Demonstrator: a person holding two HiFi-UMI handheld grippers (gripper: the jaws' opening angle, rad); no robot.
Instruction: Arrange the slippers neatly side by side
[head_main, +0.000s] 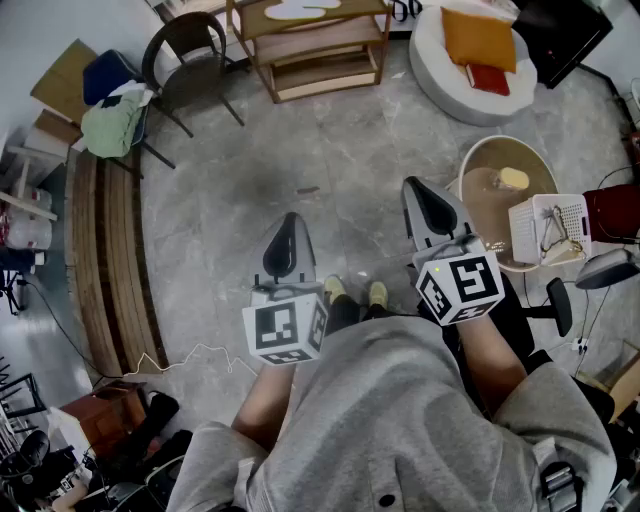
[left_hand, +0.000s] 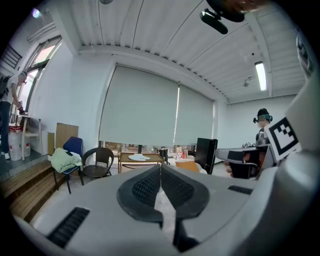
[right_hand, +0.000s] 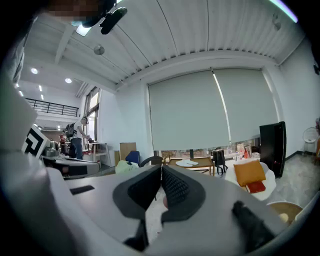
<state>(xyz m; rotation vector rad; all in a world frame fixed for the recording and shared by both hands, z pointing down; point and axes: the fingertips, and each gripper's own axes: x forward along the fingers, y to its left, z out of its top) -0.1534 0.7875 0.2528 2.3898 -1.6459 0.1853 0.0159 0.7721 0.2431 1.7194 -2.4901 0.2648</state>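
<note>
Near, at the person's waist, the left claw (head_main: 290, 222) and right claw (head_main: 415, 190) are both clenched on nothing and point out over the floor (head_main: 300, 150). The slippers (head_main: 300, 10), apparently the white pair, lie far off on the wooden surface (head_main: 355, 10). Arranging looks unstarted. The next move likely means approaching them and spreading a claw to grasp one.

- Two grippers: the left gripper (head_main: 290, 222) and the right gripper (head_main: 418, 190)
- Two chairs: a dark chair (head_main: 190, 55) and a blue chair (head_main: 105, 78)
- Two cushions: an orange cushion (head_main: 480, 38) and a red cushion (head_main: 490, 78)
- Two yellowish shoes: one shoe (head_main: 334, 290) beside the other shoe (head_main: 378, 293)
- One wooden counter (head_main: 310, 42)
- One white basket (head_main: 530, 235)
- One round tub (head_main: 470, 160)
</note>
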